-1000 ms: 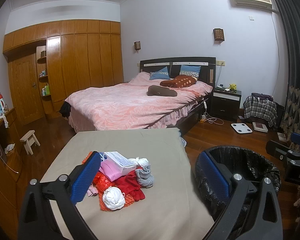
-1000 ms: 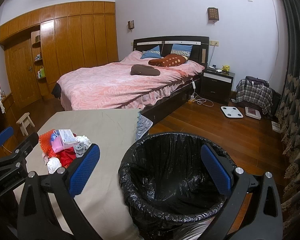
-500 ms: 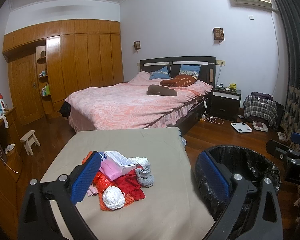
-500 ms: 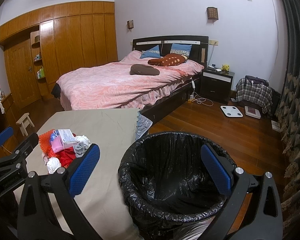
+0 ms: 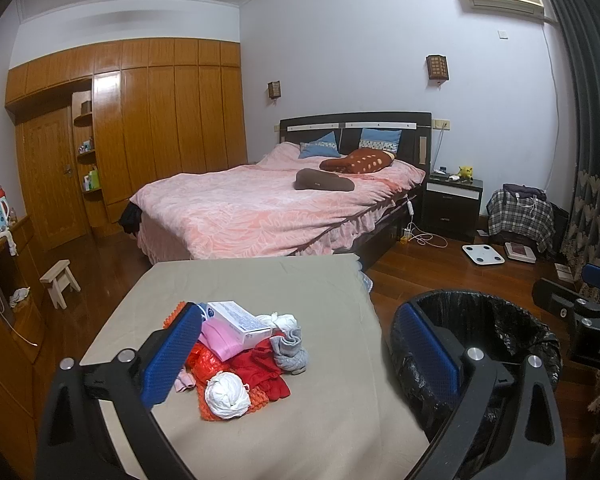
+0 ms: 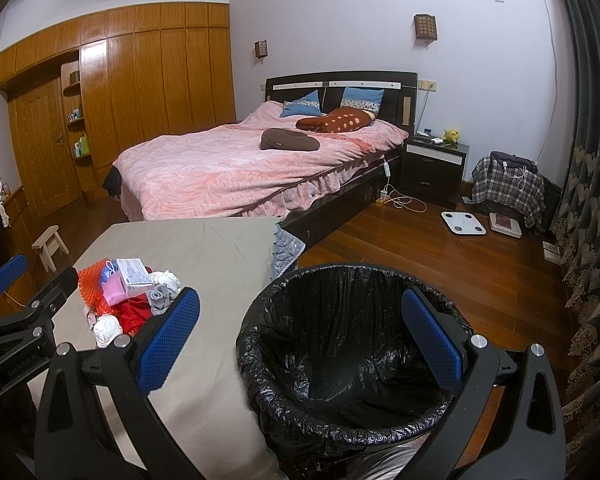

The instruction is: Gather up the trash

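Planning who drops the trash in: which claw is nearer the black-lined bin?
Right. The right claw hangs just above the bin, its fingers framing the rim. The left claw is over the table, facing the trash pile, the bin beside it.

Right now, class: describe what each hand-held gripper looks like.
Each hand-held gripper, left and right, has a black frame with triangular cut-outs, silver screw heads and two fingers lined with blue dimpled pads. White lettering marks their sides. No cables or sleeves show.

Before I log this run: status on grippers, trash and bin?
Left gripper open, empty. Right gripper open over black-lined trash bin. Mixed trash pile untouched on beige table. Nothing blocking.
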The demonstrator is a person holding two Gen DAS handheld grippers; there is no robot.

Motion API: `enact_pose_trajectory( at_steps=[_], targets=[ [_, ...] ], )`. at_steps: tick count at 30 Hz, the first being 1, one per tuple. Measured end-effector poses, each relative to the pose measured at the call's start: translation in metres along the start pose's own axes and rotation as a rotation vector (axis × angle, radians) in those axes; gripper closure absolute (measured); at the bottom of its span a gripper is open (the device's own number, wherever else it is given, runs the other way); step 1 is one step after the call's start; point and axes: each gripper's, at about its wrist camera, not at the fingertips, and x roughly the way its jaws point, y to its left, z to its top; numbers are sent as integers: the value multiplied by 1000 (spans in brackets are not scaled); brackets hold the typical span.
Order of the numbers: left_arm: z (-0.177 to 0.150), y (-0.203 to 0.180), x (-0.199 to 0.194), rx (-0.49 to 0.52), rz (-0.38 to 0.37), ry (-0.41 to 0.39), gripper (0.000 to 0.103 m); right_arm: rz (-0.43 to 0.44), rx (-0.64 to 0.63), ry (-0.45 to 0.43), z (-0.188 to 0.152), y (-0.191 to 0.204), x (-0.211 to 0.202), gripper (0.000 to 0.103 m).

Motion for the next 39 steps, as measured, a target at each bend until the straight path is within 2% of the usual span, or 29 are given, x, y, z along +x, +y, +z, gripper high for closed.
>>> enact_pose_trajectory(
  at_steps=[29,34,39],
  targets=[
    [0,0,0,-3,1,3,6,4,-2,-1,1,0,5,5],
    [-2,7,3,-8,5,5,6,11,-8,1,2,4,4,5],
    [-8,14,14,-12,22,5,6,26,-15,-3,2,20,21,5]
  ],
)
